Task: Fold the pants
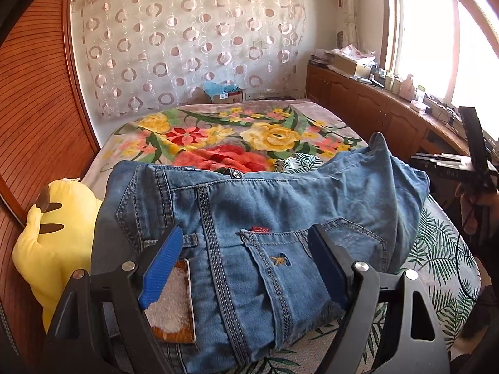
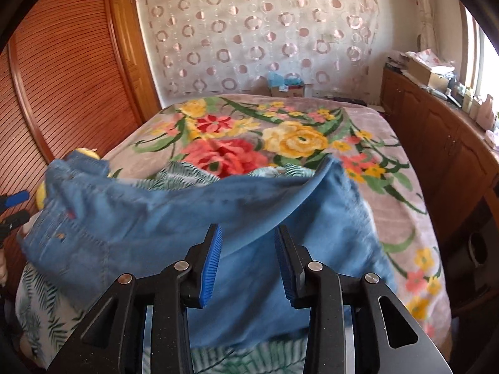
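A pair of blue denim pants (image 1: 249,224) was seen bunched in a heap across the lower middle of the left wrist frame, lying on a leaf-patterned sheet (image 1: 443,249) with a floral blanket (image 1: 218,137) spread beyond it toward the top of the bed. The left gripper (image 1: 249,265) was held over the waistband end of the pants, its jaws spread wide to either side of a back pocket with a red tab; whether its blue pads touched the cloth could not be told, and nothing was clamped between them. A leather patch with a white fleecy face (image 1: 173,302) was seen just beside the left-hand pad. A yellow plush toy (image 1: 53,237) lay at the left edge of the frame, against a slatted wooden door (image 1: 37,118). In the right wrist frame, the right gripper (image 2: 248,268) was seen at lower centre, its jaws partly parted and empty, with the plain leg fabric lying beyond and below them. The denim appeared blurred there. A wooden cabinet (image 2: 436,131) was lined along the right side.
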{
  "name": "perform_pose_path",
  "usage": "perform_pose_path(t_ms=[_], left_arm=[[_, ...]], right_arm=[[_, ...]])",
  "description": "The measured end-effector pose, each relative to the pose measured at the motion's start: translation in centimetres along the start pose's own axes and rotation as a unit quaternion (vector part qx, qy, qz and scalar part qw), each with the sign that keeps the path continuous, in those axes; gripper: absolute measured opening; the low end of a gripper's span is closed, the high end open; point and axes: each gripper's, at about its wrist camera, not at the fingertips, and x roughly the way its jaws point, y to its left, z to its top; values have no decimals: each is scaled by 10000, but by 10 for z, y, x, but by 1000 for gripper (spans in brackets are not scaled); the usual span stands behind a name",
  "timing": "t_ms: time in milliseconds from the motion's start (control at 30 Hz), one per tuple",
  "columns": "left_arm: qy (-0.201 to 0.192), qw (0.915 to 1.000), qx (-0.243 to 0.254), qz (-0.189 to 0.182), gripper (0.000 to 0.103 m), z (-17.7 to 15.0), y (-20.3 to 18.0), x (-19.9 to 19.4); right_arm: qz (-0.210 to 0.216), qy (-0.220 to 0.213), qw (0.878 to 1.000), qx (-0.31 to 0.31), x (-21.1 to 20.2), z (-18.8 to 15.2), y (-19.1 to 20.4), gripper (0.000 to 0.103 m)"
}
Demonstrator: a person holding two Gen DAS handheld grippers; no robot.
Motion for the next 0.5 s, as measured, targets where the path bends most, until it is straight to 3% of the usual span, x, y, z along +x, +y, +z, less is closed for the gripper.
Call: perform_pose_path(t_ms=[333, 500], left_arm=[[4, 9999, -131, 90, 83, -26, 15, -21], [49, 9994, -274, 211, 83, -44, 34, -29]], right_arm=[[399, 288, 9987, 113, -19, -61, 24, 36], [451, 418, 9979, 178, -21, -76, 27, 36]])
